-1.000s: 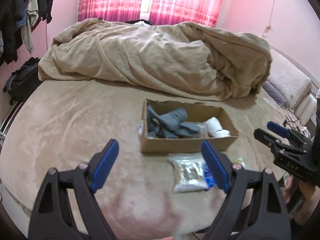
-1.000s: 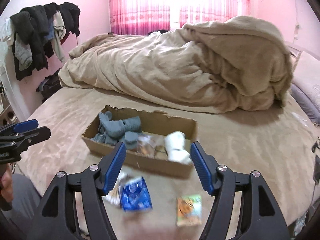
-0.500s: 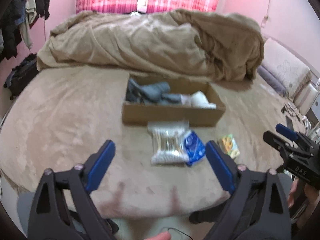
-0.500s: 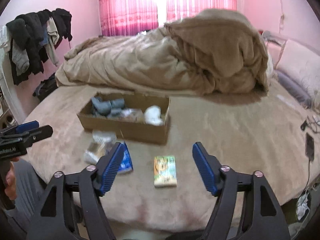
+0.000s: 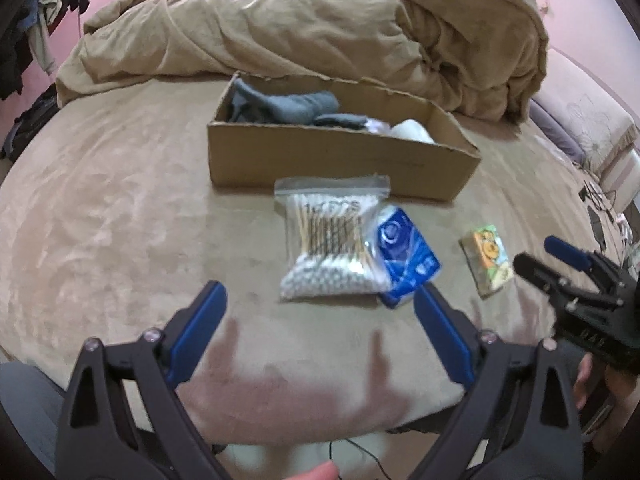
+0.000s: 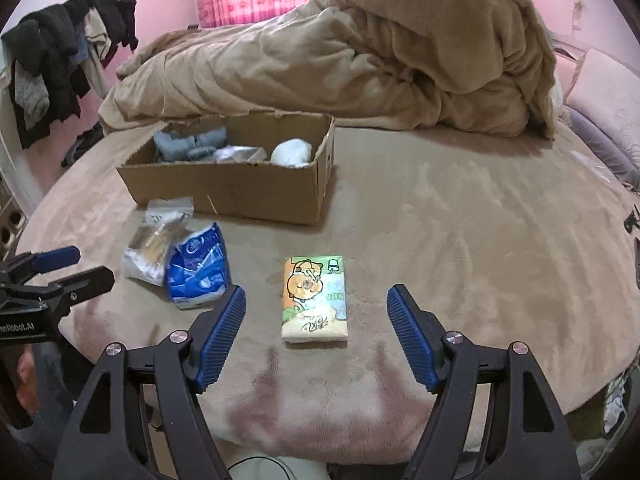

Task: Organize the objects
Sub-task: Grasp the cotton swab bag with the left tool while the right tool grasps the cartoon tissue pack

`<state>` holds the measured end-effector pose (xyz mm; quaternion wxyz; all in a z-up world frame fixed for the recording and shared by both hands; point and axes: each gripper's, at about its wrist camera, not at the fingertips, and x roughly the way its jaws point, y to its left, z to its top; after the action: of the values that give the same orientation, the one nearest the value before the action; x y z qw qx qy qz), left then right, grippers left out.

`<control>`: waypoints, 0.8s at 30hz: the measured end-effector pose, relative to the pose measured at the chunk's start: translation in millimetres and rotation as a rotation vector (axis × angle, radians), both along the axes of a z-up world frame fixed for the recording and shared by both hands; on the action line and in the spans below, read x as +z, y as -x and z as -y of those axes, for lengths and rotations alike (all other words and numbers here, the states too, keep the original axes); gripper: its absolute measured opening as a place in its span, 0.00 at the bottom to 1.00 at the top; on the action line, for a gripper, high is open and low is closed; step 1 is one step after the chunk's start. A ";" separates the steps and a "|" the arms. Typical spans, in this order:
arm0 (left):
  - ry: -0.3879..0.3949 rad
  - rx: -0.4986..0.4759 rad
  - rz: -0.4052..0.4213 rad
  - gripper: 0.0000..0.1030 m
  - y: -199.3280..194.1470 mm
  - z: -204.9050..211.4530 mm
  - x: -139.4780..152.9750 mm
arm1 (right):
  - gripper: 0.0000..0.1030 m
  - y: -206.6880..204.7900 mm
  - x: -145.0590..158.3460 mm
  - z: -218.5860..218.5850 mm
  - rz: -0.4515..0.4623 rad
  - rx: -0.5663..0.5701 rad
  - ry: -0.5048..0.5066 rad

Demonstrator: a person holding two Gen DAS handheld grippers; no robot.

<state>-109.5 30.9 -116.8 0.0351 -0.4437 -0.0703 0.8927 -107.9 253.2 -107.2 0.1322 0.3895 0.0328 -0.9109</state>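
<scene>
Both grippers are dropping nearer the bed; I'm centring the wide-open right gripper (image 6: 316, 330) over the tissue pack (image 6: 315, 298), left gripper (image 5: 320, 328) also apart.

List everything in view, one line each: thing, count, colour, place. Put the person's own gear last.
cardboard box: one, brown, open, on the bed, mid-frame
socks: a bundle, grey, in the box's left end
white item: one, in the box's right end; kind unclear
cotton swab bag: one, clear, in front of the box
blue packet: one, blue and white, touching the bag's right side
tissue pack: one, cartoon print, lying apart on the right
duvet: one, tan, heaped behind the box
hanging clothes: several, dark, far left
left gripper: one, black, blue fingers, open
right gripper: one, same colours, open
</scene>
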 end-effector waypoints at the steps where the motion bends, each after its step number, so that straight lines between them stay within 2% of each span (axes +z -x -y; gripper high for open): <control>1: -0.001 0.001 -0.001 0.93 5.0 -0.1 -2.4 | 0.74 3.9 -4.9 2.7 0.004 0.006 -0.021; 8: -0.003 -0.001 -0.003 0.93 32.6 -6.8 -15.0 | 0.74 27.1 -25.9 9.5 0.028 0.021 -0.064; 11: 0.009 -0.002 0.021 0.93 42.4 -8.7 -25.4 | 0.74 34.0 -31.2 13.5 0.043 0.027 -0.073; 13: 0.007 0.001 0.025 0.93 47.8 -6.8 -30.6 | 0.71 35.8 -34.8 16.5 0.055 0.040 -0.078; 16: -0.017 0.011 0.045 0.92 51.7 -0.6 -38.1 | 0.59 36.7 -40.9 18.3 0.073 0.044 -0.100; 18: -0.039 0.018 0.047 0.92 51.6 2.5 -41.4 | 0.47 37.8 -45.1 18.3 0.089 0.038 -0.112; 19: -0.036 0.016 0.042 0.91 50.5 1.9 -41.6 | 0.47 38.6 -46.6 18.3 0.096 0.035 -0.112; 22: -0.034 -0.002 0.033 0.73 47.7 -0.6 -39.5 | 0.46 39.1 -47.5 19.4 0.100 0.034 -0.117; 23: -0.036 -0.007 0.029 0.63 46.8 -1.0 -37.9 | 0.46 39.2 -47.0 19.5 0.100 0.035 -0.112; 24: -0.036 -0.012 0.026 0.58 46.2 -1.0 -36.2 | 0.46 38.8 -46.7 19.0 0.101 0.036 -0.103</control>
<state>-155.7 31.9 -153.1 0.0475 -0.4551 -0.0844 0.8851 -146.7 234.2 -153.9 0.1301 0.4407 0.0798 -0.8846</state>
